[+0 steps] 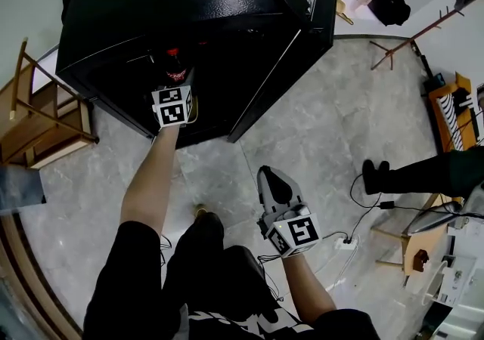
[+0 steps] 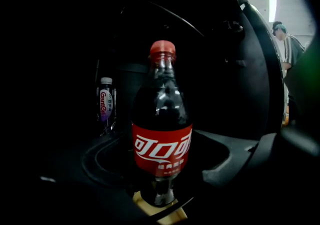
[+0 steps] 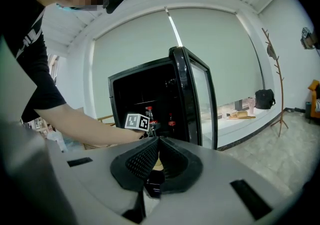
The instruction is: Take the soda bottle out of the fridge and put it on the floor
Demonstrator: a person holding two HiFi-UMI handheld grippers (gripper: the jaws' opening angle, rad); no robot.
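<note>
The soda bottle [image 2: 161, 144], dark cola with a red cap and red label, stands upright at the front of the black fridge [image 1: 151, 6]. In the head view only its top [image 1: 175, 66] shows, in the open fridge mouth. My left gripper [image 2: 160, 174] reaches into the fridge, and its jaws stand open on either side of the bottle's lower half with a gap at the right. My right gripper [image 1: 271, 177] hangs over the floor near my knee, away from the fridge. It [image 3: 156, 141] is shut with nothing between its pads.
The fridge door [image 1: 302, 44] stands open to the right. A small water bottle [image 2: 105, 104] sits deeper inside, and another red-capped bottle [image 3: 171, 119] stands beside the soda. A wooden shelf [image 1: 38, 127] is at the left. Cables and a power strip [image 1: 344, 240], a stool [image 1: 412, 244] and a person's foot [image 1: 374, 176] are at the right.
</note>
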